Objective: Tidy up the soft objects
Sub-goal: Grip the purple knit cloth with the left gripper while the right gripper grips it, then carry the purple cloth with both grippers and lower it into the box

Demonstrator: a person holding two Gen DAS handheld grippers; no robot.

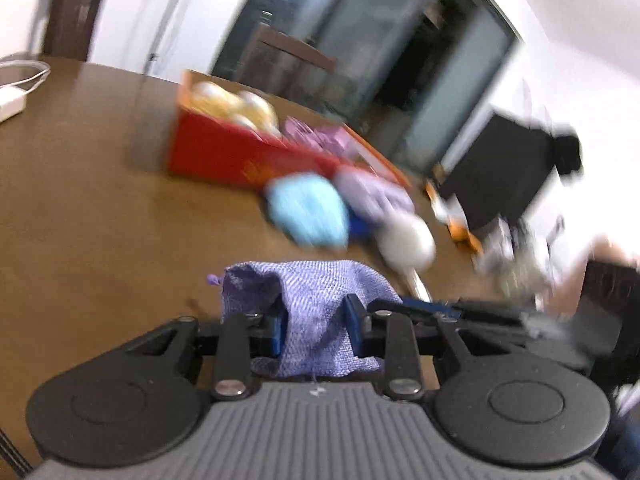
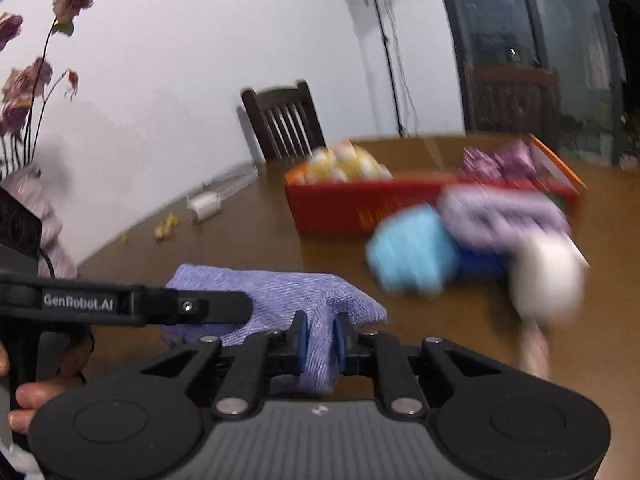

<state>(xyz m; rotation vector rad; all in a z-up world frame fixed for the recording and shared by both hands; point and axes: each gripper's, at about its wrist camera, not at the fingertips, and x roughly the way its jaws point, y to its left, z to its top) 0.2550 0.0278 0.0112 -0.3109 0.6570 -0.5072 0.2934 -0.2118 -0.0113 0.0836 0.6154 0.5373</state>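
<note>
Both grippers have hold of one purple pouch (image 1: 320, 304), a loosely woven drawstring bag, low over the brown table (image 1: 88, 208). The left gripper (image 1: 316, 328) has its blue pads (image 1: 279, 330) pressed into the cloth from either side, with a fair bunch of fabric between them, near the pouch's gathered mouth, where a small knot of purple cord (image 1: 214, 280) sticks out. The right gripper (image 2: 320, 338) pinches a thinner fold of the same pouch (image 2: 304, 296), its blue pads (image 2: 302, 334) nearly meeting through the weave. From the right camera, the left tool's black finger crosses over the near end of the pouch, and the fingers of the person's hand (image 2: 28, 396) wrap the handle at the left edge.

Further back on the table stands a red box (image 1: 224, 152), open at the top. Yellow plush (image 1: 236, 106) fills one end and pink-purple bundles (image 1: 316, 138) the other. Just in front of the box lies a small heap (badly blurred): a light-blue soft thing (image 1: 306, 212), a lilac one (image 1: 376, 194) leaning on it, and a white rounded one (image 1: 406, 242) nearest the pouch, though apart from it.

A white charger (image 2: 206, 204) with its cable sits well off toward the wall side, a dark chair (image 2: 286, 118) stands beyond the table, and dried roses (image 2: 36, 76) rise at the left edge of the right camera's view.
</note>
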